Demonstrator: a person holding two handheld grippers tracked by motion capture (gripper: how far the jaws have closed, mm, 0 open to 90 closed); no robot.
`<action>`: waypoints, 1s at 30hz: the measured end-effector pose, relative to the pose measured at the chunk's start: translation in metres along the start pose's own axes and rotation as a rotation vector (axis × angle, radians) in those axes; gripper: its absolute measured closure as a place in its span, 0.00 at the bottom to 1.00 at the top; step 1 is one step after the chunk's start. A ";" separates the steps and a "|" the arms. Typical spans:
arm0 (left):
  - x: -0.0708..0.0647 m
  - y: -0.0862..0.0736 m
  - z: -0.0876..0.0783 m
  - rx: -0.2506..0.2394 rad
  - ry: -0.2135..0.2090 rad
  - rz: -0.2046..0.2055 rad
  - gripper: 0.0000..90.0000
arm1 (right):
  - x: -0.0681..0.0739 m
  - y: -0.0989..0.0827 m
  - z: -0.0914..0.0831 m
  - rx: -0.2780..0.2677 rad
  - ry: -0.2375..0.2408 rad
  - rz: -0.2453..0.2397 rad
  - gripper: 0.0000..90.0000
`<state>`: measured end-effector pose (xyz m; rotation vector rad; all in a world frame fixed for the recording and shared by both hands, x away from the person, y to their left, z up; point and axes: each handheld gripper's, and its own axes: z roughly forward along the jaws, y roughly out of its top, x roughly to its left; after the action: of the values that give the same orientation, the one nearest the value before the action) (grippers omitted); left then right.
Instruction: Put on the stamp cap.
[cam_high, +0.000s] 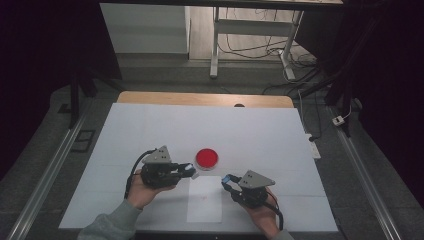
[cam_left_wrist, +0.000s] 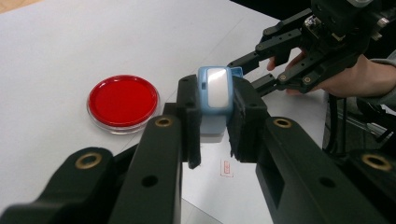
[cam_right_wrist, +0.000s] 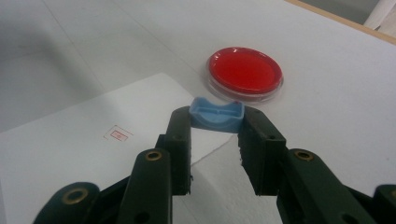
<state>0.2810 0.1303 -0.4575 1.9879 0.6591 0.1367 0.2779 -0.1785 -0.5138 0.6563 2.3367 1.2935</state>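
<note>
Two pieces: the left gripper is clamped on a blue and white stamp body; the right gripper is clamped on its small blue cap.
Place: both are held just above the white paper sheet, near the table's near edge, the cap to the right of the body and apart from it.
Ink pad: a round red dish sits just beyond the paper.
Mark: a small red print shows on the sheet.
Step, as I judge: inking or stamping.
Doing it well: keep the cap aside, hold the body upright, press straight down.
Table: white cover.
</note>
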 end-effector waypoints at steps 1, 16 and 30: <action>0.000 0.000 0.000 -0.001 0.000 -0.001 0.85 | 0.001 0.000 0.000 0.003 -0.003 -0.003 0.72; -0.001 0.000 0.001 -0.001 -0.002 0.003 0.85 | 0.011 0.006 0.010 -0.003 0.021 -0.020 0.72; -0.003 0.000 0.004 -0.001 -0.002 -0.003 0.85 | 0.015 0.008 0.013 -0.005 0.023 -0.028 0.72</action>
<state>0.2803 0.1257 -0.4593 1.9855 0.6603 0.1339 0.2744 -0.1581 -0.5152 0.6084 2.3519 1.3005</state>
